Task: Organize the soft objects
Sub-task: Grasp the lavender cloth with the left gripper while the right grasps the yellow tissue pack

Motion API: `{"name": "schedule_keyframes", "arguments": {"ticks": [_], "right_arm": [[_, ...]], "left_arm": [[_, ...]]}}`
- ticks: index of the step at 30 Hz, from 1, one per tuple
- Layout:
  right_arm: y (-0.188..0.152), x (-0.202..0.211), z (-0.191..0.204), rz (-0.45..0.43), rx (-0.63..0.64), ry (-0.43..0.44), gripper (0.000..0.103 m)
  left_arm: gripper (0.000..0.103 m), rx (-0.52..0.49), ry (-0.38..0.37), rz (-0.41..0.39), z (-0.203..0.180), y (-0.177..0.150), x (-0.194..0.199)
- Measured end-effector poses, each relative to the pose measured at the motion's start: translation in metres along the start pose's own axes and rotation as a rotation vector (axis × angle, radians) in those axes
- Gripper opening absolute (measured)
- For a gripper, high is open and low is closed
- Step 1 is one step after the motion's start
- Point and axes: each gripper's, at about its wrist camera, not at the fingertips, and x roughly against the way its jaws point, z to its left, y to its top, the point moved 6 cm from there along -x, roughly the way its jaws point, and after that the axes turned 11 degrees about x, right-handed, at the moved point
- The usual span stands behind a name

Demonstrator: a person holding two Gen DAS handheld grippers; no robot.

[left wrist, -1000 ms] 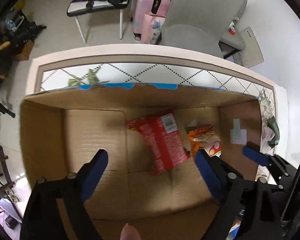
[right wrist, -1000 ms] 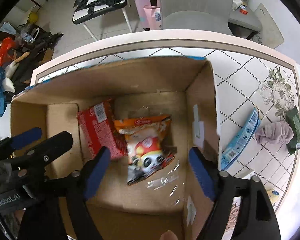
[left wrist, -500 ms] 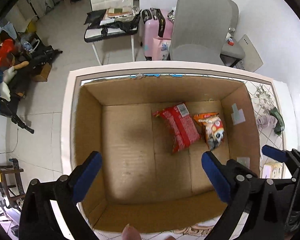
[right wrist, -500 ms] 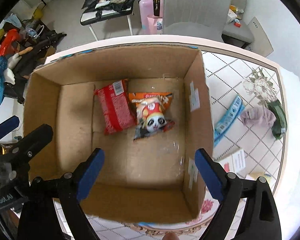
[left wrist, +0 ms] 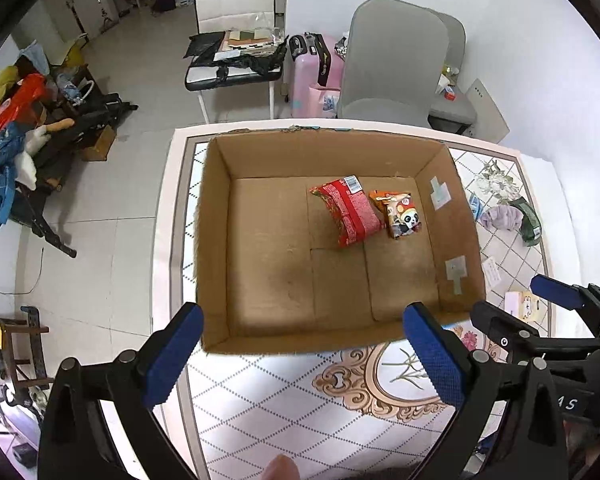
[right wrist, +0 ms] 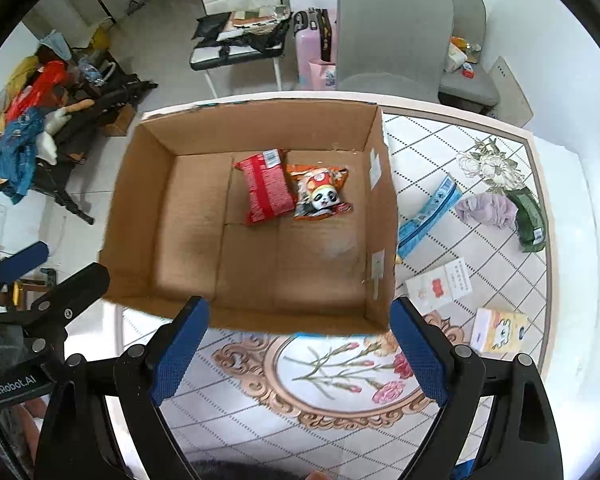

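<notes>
We are holding the left gripper (left wrist: 304, 354) and the right gripper (right wrist: 298, 350) above the near edge of the cardboard box (right wrist: 380, 240), both with fingers spread wide and nothing between them. The box is sitting open on the patterned worktop (right wrist: 328, 364), and inside it the red snack packet (right wrist: 268, 190) is lying on the floor of the box toward the far wall, with the orange panda snack bag (right wrist: 320, 196) touching its right side. We are seeing the same pair from the left wrist, the red snack packet (left wrist: 350, 210) beside the orange panda snack bag (left wrist: 400, 216), near the box's far right corner. Outside the box, on the worktop to its right, a blue packet (right wrist: 430, 210) is lying just beside the box wall, a lilac cloth (right wrist: 486, 208) is bunched next to a dark green pouch (right wrist: 530, 216), and a white card (right wrist: 440, 286) and a small tissue pack (right wrist: 498, 330) are resting nearer to us. A grey chair (right wrist: 392, 28) is standing behind the worktop.
</notes>
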Motion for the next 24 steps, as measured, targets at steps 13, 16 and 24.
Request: {"name": "schedule_keyframes", "arguments": {"ticks": [13,16,24], "right_arm": [[-0.024,0.045,-0.068,-0.108,-0.195,0.140,0.093],[-0.040,0.043,-0.124,-0.105,-0.323,0.120,0.093],[-0.142,-0.039,-0.275,0.064,-0.810,0.190,0.094]], "left_arm": [[0.102,-0.017,-0.021,-0.080,-0.049,-0.002,0.054],[0.102,-0.092,-0.040,-0.085,-0.093,0.004,0.051],[0.102,-0.387,-0.028,-0.053,-0.244,0.022,-0.008]]}}
